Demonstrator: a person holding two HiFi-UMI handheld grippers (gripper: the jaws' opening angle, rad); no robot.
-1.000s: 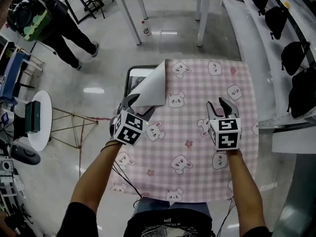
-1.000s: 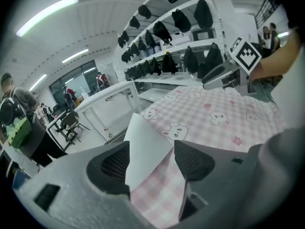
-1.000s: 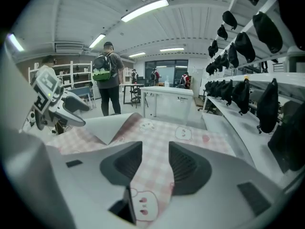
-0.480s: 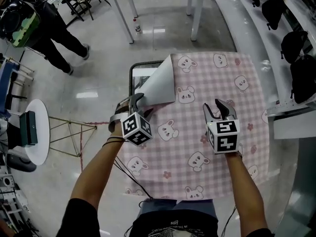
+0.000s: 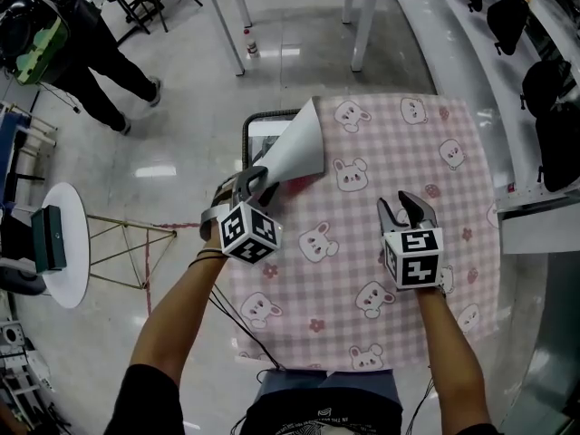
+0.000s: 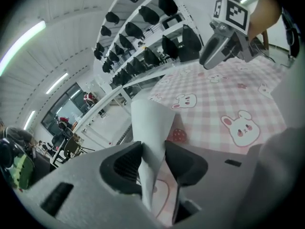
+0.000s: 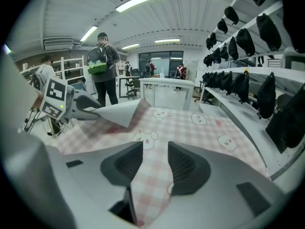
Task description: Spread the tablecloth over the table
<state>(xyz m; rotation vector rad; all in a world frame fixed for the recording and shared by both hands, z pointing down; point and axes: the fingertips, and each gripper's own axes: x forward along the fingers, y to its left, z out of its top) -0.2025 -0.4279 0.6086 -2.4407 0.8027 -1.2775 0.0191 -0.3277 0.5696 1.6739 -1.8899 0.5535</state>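
Because the far-left corner (image 5: 299,148) of the pink bunny-print tablecloth (image 5: 390,243) is folded back towards the middle, white underside up, a patch of the dark-rimmed worktop (image 5: 258,130) there is uncovered, while the rest of the cloth lies flat over the top. The coming move turns on that fold. The flap rises just ahead of the left tool (image 5: 256,181), and its home is away from the person and to the left, over the bare corner. The fold line runs diagonally across that corner, so I judge the pull should go square to it, outward.

The left tool is the nearer by far. In the left gripper view its jaws (image 6: 153,159) have just been closing and now pinch the white flap (image 6: 151,123) between both pads. The right tool (image 5: 405,205) hovers over the right half of the cloth, well apart from the fold. In the right gripper view (image 7: 155,163) its jaws stand partly apart, with only the flat cloth seen through the gap and nothing gripped.

A second ago the left tool sat beside the flap with its jaws wider and the flap lay lower. Now the flap stands up, curled into a cone and held. The right tool's jaws look about as far apart as they were then
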